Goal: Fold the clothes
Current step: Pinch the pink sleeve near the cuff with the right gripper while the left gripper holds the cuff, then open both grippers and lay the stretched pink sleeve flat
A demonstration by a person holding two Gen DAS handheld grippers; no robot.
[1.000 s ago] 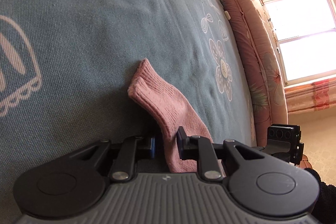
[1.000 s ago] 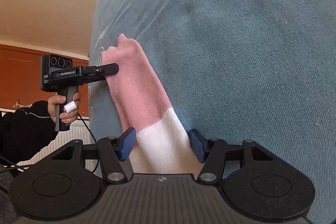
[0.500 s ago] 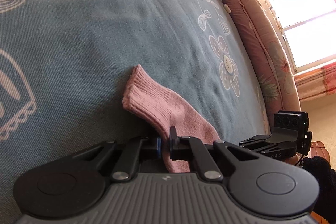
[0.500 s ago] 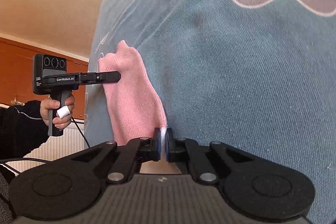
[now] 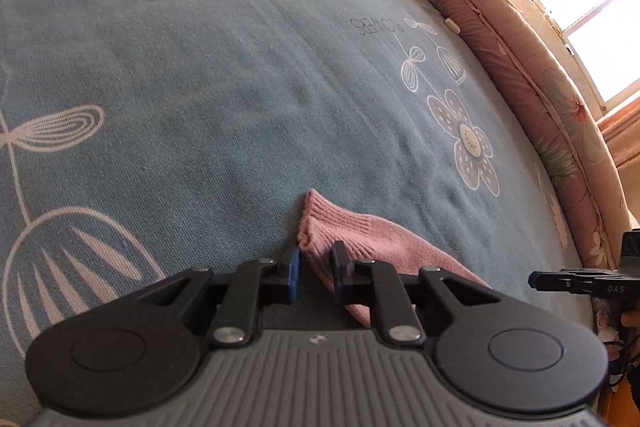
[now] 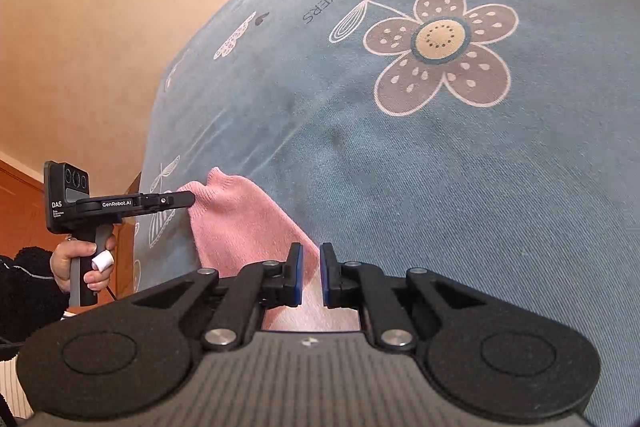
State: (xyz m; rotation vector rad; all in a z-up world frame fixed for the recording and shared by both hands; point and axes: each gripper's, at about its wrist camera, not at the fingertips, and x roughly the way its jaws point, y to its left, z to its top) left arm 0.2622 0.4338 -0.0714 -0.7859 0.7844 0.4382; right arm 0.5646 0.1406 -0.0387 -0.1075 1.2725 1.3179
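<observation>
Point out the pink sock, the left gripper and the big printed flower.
pink sock (image 6: 244,223), right wrist view, knit middle.
left gripper (image 5: 316,273), left wrist view, between fingertips.
printed flower (image 6: 440,37), right wrist view, cream centre.

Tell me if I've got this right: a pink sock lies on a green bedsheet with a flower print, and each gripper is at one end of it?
Nearly. The bedsheet is blue, not green, as the right wrist view shows clearly. The rest holds: the pink sock lies on the flower print, with the left gripper at its ribbed cuff and the right gripper at the other end.
</observation>
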